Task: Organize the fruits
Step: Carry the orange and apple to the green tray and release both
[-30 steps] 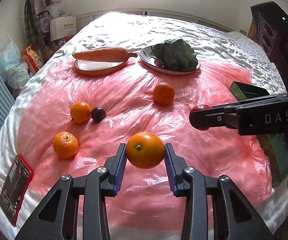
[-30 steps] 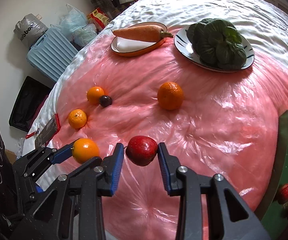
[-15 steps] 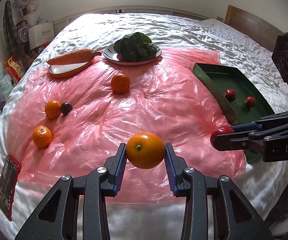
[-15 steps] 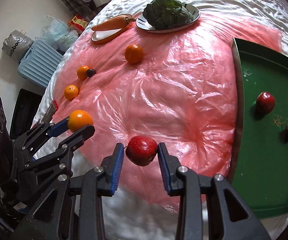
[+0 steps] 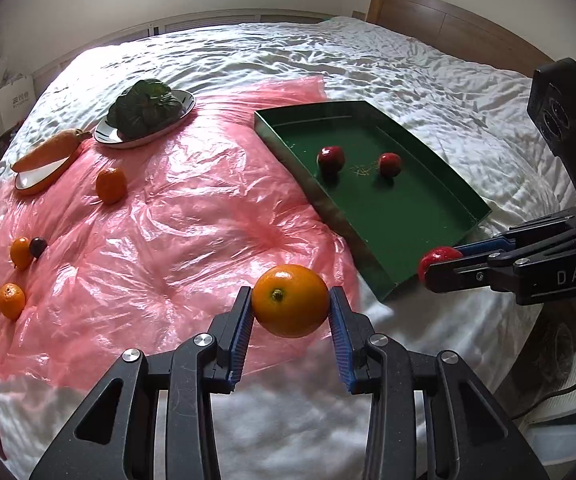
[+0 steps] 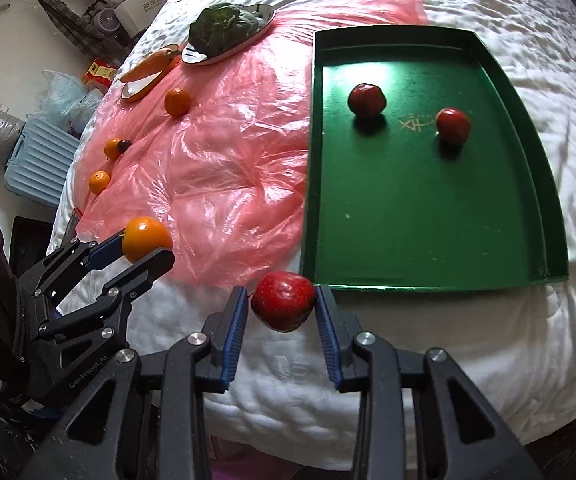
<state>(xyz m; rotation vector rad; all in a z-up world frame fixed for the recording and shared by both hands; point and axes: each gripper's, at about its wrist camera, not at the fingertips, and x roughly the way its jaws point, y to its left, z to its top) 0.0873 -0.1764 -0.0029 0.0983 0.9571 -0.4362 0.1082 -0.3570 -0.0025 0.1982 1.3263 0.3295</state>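
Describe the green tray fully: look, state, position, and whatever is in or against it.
The green tray is a shallow rectangular box, dark green with low upright walls and a faint gold mark on its floor. It lies flat on the white bedding, its left wall along the pink plastic sheet. Two red apples sit apart inside, toward the far end. Neither gripper touches it.

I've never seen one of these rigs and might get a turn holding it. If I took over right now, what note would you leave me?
Left gripper: shut on an orange, held above the near edge of the pink sheet.
Right gripper: shut on a red apple, just short of the green tray.
Done: two red apples lie in the tray.
Left: set down both held fruits, then three oranges and a dark plum on the sheet. Carrot and greens sit on plates.
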